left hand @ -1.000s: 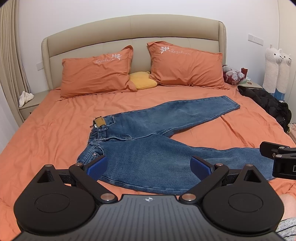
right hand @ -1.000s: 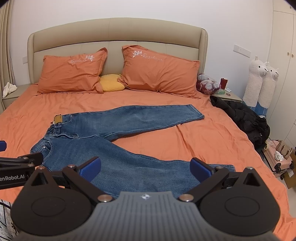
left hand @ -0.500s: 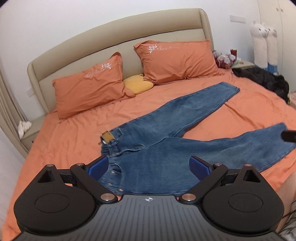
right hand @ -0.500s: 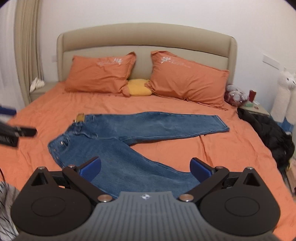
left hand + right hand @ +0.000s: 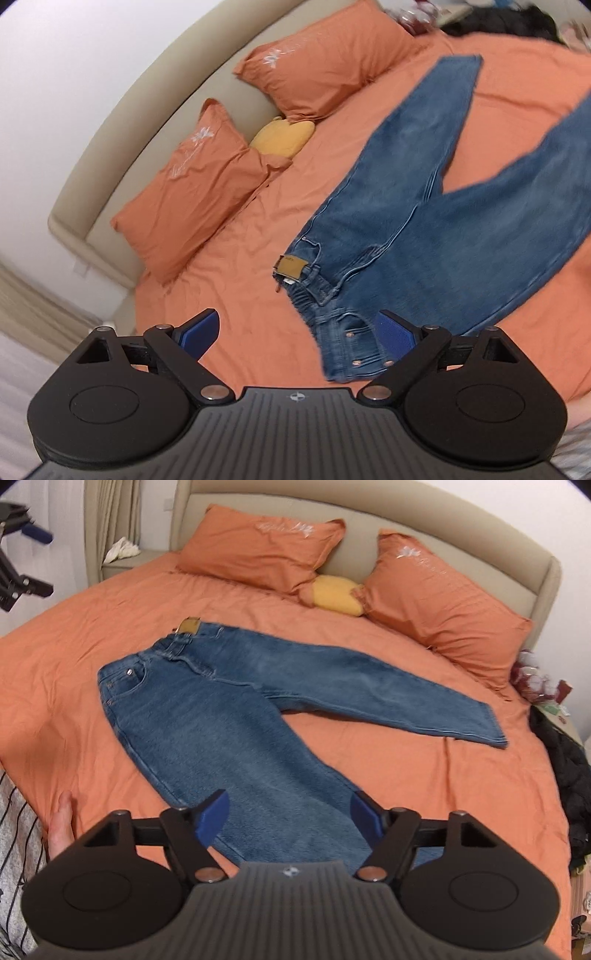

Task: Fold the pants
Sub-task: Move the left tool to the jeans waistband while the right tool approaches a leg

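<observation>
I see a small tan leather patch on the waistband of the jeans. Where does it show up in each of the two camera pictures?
Left wrist view: the tan patch sits just below the middle of the picture, at the upper end of the waistband.
Right wrist view: the tan patch lies upper left of centre, at the far end of the waistband.
Shared landmark: the yellow cushion wedged between the two orange pillows.

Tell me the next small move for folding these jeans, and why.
Probably lower the left gripper onto the blue denim jeans' waistband corner and close. Both legs lie spread flat on the orange bedsheet; the right gripper, its jaws just narrowed, hangs over the near leg without pinching it.
</observation>
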